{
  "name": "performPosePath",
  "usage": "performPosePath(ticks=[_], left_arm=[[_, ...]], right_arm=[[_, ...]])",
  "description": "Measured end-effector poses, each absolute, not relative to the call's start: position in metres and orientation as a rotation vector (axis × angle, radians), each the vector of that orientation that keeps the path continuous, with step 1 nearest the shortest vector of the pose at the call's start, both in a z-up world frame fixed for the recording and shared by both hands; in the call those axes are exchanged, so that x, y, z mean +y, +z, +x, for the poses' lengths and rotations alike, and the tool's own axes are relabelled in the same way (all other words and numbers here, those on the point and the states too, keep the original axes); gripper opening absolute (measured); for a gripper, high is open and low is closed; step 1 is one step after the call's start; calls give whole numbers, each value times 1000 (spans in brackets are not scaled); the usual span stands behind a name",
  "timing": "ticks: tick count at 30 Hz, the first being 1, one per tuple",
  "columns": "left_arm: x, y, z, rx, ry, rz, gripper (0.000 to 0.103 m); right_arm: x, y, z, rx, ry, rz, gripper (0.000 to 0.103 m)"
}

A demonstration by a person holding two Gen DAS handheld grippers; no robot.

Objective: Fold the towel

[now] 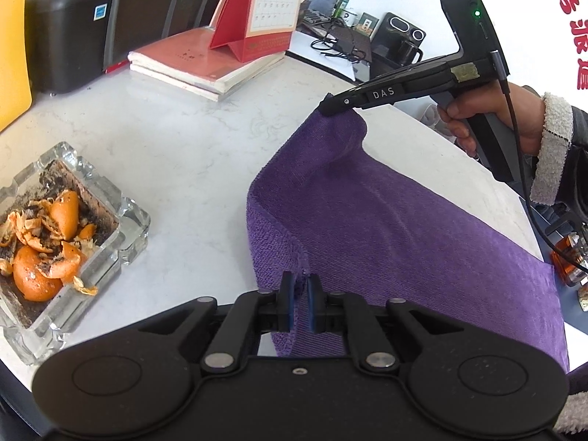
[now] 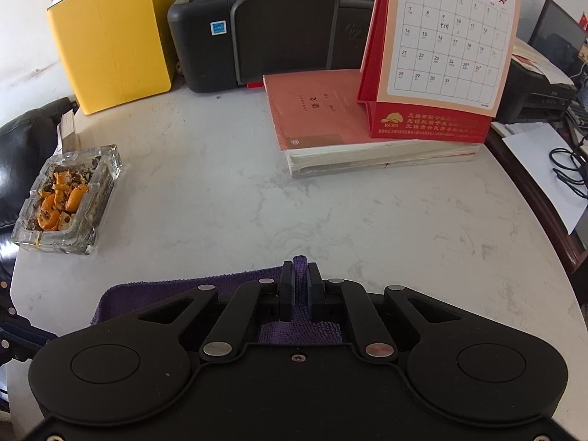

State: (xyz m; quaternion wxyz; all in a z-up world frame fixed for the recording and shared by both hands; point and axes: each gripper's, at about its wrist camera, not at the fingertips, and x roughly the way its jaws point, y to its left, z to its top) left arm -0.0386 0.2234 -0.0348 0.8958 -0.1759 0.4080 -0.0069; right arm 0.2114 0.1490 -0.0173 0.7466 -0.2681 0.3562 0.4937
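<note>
A purple towel [image 1: 386, 228] lies on the white marble table [image 1: 176, 154], its far edge lifted off the surface. My left gripper [image 1: 300, 283] is shut on the near corner of that raised edge. In the left wrist view my right gripper [image 1: 327, 107], held by a hand [image 1: 488, 121], pinches the other corner higher up. The right wrist view shows the right gripper [image 2: 300, 272] shut on a fold of the purple towel [image 2: 161, 294], which hangs below it.
A glass ashtray [image 1: 66, 239] full of orange peel sits left of the towel. Red books [image 2: 330, 125] with a desk calendar [image 2: 441, 47] stand at the back, beside a black printer [image 2: 264, 33] and a yellow box [image 2: 110, 36]. Cables [image 1: 334, 46] lie beyond the table's right edge.
</note>
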Motion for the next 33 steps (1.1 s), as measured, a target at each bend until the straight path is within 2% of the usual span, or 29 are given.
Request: performPosePath(ticks=[14, 19, 25, 33], left_arm=[[184, -8, -55, 812, -112, -285, 6], [170, -19, -54, 856, -96, -177, 8], [164, -41, -36, 891, -78, -26, 15], [166, -68, -12, 959, -106, 63, 15]], right_arm=[[83, 16, 189, 721, 1011, -507, 5], [66, 16, 184, 724, 996, -494, 5], [68, 10, 187, 738, 1001, -476, 5], [88, 1, 202, 761, 1040, -471, 5]])
